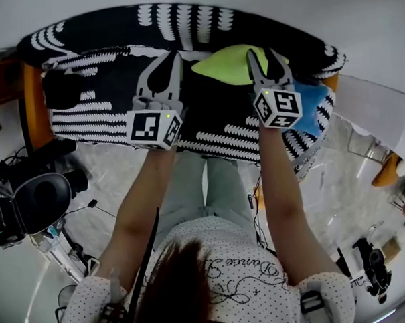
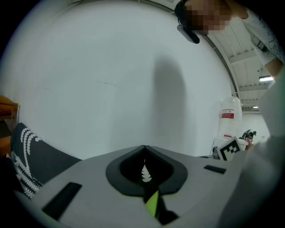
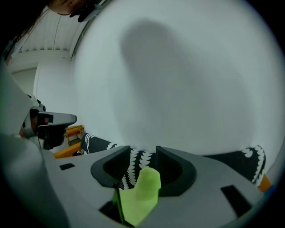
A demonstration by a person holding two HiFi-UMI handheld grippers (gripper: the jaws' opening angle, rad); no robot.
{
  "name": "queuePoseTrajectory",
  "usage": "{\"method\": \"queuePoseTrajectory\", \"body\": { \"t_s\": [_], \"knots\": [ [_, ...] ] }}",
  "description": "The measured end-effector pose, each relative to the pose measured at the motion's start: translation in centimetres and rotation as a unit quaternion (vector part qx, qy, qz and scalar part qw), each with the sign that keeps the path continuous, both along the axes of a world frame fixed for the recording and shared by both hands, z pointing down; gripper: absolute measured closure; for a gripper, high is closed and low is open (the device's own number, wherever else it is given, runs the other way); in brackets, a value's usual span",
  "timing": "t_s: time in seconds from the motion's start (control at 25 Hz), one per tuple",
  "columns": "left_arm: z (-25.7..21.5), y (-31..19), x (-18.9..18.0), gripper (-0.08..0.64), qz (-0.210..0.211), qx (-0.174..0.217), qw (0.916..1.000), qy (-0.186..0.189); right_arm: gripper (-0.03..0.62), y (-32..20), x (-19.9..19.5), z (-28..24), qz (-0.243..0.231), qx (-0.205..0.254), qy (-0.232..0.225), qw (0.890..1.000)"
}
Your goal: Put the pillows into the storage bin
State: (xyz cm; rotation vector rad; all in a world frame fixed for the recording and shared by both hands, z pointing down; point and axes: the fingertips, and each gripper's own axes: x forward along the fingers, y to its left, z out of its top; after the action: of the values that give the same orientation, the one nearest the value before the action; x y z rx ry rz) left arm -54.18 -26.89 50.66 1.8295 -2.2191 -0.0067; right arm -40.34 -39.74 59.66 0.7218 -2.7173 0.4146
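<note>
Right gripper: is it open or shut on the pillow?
Open. The right gripper has its jaws apart; a corner of the green pillow sits loose between them.

Blk cam gear (image 1: pixel 40 198) at left.

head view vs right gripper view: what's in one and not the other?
Head view only: a blue cushion at the right end of the black-and-white patterned cover, the marker cube on the right gripper, the person's dotted top and camera gear on the floor.
Right gripper view only: a look straight along that gripper's jaws, which stand apart with a lime green fold upright in the gap.
Both: the lime green pillow, the patterned cover and the orange frame.
</note>
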Motion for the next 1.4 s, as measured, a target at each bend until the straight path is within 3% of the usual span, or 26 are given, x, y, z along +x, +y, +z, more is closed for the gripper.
{"method": "queuePoseTrajectory", "body": {
  "t_s": [0.16,0.32,0.48,0.84,1.08,1.4],
  "knots": [
    [1.0,-2.7,1.1,0.557,0.002,-0.015,0.9999,0.005,0.356,-3.1,0.5,4.0,-0.005,-0.01,0.046,0.999],
    [3.9,-4.3,1.4,0.557,0.011,-0.029,0.9995,0.004,0.253,-4.3,0.3,10.4,-0.024,-0.025,0.095,0.995],
    [4.4,-2.5,-0.2,0.557,0.012,-0.029,0.9995,0.006,0.247,-2.6,-1.0,12.5,-0.013,-0.017,0.112,0.993],
    [2.3,-0.5,-0.2,0.557,0.01,-0.031,0.9995,0.004,0.393,-0.6,-0.5,10.5,-0.022,-0.043,0.12,0.992],
    [0.2,1.0,-1.1,0.557,0.005,-0.02,0.9997,-0.013,0.41,0.8,0.0,6.5,-0.028,-0.023,0.095,0.995],
    [-4.5,4.0,-2.2,0.557,-0.016,0.008,0.9994,-0.03,0.413,2.5,0.0,-5.7,-0.016,0.02,0.008,1.0]
  ]
}}
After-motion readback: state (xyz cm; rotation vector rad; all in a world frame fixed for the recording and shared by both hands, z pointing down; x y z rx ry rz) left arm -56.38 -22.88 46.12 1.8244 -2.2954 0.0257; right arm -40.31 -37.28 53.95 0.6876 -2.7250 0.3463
